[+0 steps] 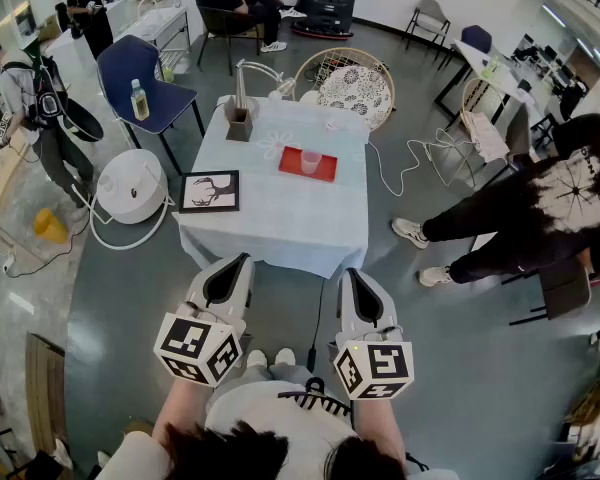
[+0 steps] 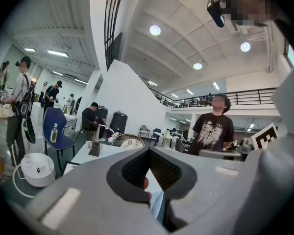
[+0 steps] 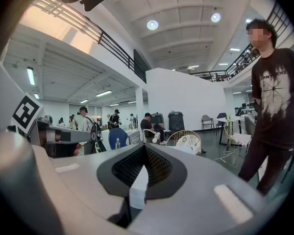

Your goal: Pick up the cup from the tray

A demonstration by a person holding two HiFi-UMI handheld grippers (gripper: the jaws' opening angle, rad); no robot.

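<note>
**Both grippers clenched and empty; cup far off on its tray**

Left gripper (image 2: 149,151): jaws pressed tip to tip, nothing between them. Right gripper (image 3: 144,147): likewise clenched on nothing. In the head view, side by side at lower centre, marker cubes toward the bottom edge, tips short of the near edge of the square table under a pale cloth (image 1: 280,223).

Small translucent pink cup (image 1: 311,161): upright on the flat red rectangular tray (image 1: 291,158), just above the middle of the head view, right of the table's centre and toward its far side. Well apart from both grippers.

At the table's left edge, a black-framed picture of antlers (image 1: 210,191). At the far left corner, a brown wooden holder (image 1: 238,124). Beyond the table, a round wicker chair with a patterned cushion (image 1: 355,90). On the grey floor at left, a round white appliance (image 1: 130,186).
</note>
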